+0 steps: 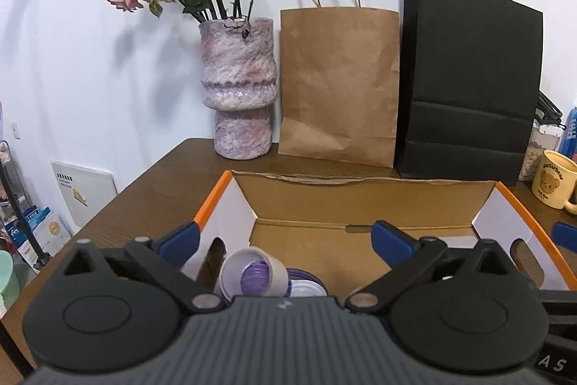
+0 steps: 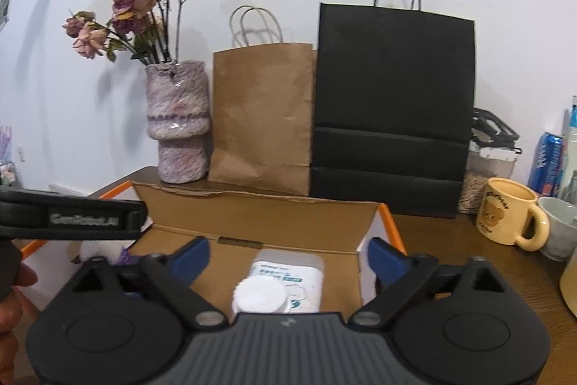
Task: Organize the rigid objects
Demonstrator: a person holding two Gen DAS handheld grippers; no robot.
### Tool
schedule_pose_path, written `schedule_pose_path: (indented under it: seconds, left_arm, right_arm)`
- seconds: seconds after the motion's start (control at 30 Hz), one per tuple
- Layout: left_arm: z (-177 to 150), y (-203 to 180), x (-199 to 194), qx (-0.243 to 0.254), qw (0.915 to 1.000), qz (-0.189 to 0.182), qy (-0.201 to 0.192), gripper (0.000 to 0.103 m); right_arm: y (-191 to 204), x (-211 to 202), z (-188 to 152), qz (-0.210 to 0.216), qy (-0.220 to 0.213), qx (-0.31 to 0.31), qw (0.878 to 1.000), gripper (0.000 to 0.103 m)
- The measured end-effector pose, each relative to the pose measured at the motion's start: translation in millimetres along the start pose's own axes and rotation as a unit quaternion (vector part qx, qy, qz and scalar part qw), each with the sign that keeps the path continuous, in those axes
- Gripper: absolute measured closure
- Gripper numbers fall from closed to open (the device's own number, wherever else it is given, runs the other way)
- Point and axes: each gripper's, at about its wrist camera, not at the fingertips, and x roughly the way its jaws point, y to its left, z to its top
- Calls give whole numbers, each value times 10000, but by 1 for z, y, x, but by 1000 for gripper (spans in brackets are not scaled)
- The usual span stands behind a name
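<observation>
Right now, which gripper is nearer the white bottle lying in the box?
Right. The right gripper hangs open directly over the white bottle, which lies between its fingers. The left gripper is open over the purple cup at the box's other end.

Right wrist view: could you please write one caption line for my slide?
Open right gripper above a white bottle lying in the cardboard box, paper bags behind.
</observation>
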Motion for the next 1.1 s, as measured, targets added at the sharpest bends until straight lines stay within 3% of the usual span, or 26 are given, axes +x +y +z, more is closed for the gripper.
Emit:
schedule_pose_path:
  seconds: [0.63, 1.1]
  left_arm:
    - [2, 4, -4, -125, 9999, -16, 57, 0]
    - [-2, 14, -37, -127, 9998, -152, -97, 0]
  right_arm:
    - [-5, -3, -1, -31, -25, 150, 9999, 0]
    - [-10, -37, -5, -50, -124, 223, 9997, 0]
